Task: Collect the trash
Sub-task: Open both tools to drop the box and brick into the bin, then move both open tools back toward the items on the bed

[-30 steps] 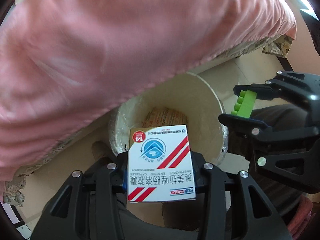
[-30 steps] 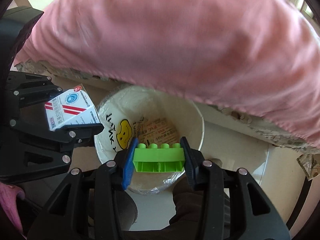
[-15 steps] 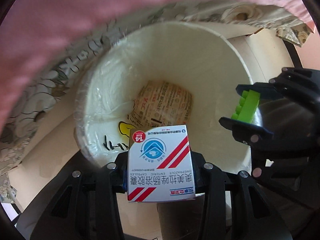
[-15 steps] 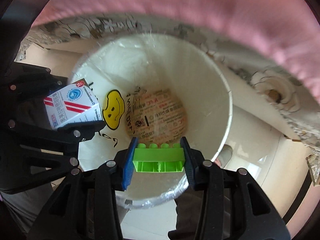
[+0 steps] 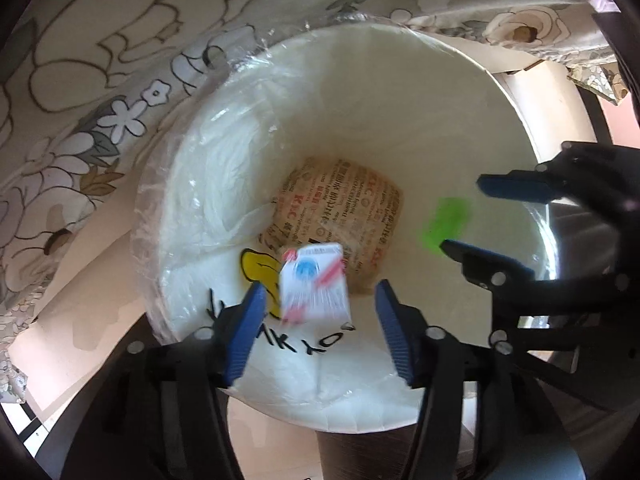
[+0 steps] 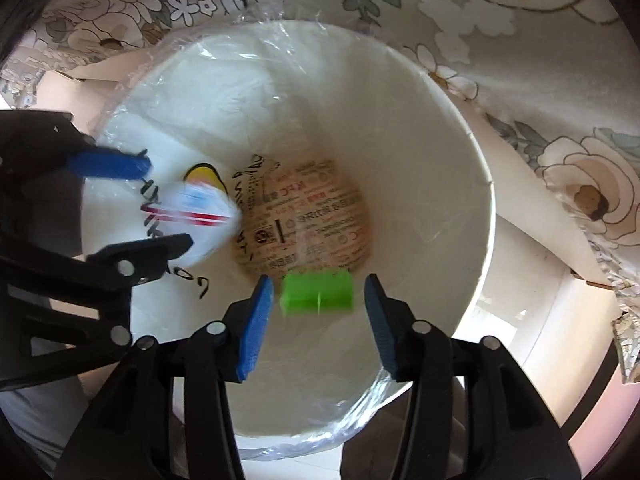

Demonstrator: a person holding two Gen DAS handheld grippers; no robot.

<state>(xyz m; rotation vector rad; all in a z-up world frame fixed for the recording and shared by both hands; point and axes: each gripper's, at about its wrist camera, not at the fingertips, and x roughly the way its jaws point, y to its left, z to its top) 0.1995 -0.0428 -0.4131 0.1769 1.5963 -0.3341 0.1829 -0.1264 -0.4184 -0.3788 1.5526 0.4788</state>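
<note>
A white paper bucket [image 5: 400,80] lined with clear plastic sits below both grippers; it also shows in the right wrist view [image 6: 420,128]. My left gripper [image 5: 320,320] is open, and a blurred white medicine box [image 5: 314,284] falls free between its fingers into the bucket. My right gripper [image 6: 318,312] is open, and a blurred green toy brick [image 6: 316,292] falls free between its fingers. In the left wrist view the right gripper [image 5: 476,216] and the brick [image 5: 446,220] are at right. In the right wrist view the left gripper [image 6: 160,200] and the box [image 6: 200,208] are at left.
Printed brown wrapper paper [image 5: 344,208] lies at the bucket's bottom. A floral cloth [image 5: 100,60] hangs over the far side behind the bucket, also in the right wrist view [image 6: 520,40]. Pale floor [image 6: 532,280] shows beside the bucket.
Both grippers have opened over the bucket. The medicine box and the green brick have left the fingers and are dropping in. The views moved closer over the bucket.
</note>
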